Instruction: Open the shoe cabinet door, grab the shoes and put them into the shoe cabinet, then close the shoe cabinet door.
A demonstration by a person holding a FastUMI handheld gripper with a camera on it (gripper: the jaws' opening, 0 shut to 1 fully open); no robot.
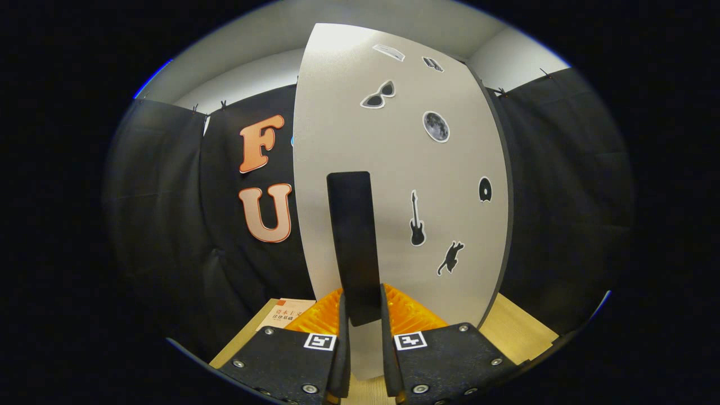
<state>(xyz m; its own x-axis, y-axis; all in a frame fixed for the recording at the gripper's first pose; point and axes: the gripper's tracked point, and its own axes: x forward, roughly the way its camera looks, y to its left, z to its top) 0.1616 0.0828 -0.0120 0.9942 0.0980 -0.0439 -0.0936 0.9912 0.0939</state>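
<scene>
The gripper [361,315] has its two fingers drawn in close on either side of the black handle [351,242], a tall upright bar fixed to the pale cabinet door [360,146]. Both fingers seem to press on the bar's lower end, so the hold looks firm, though the exact contact is partly hidden by the fingers themselves. The door stands close ahead, seen at a slant with its dark edge on the right, so it looks partly swung; whether it is being opened or closed cannot be told from here

To do this step well, I would keep the squeeze steady and let the hand follow the door's arc round its hinge, turning the wrist with the swing and not pulling straight, since a straight pull could drag the fingers off the smooth bar. A grip a little higher, nearer the bar's middle, would likely twist less

Counted: one door, one handle, seven stickers [416,222] on the door, one book [284,315] lying on the wooden floor [517,332] just left of the fingers. The shoes and the cabinet's inside cannot be placed from here
</scene>
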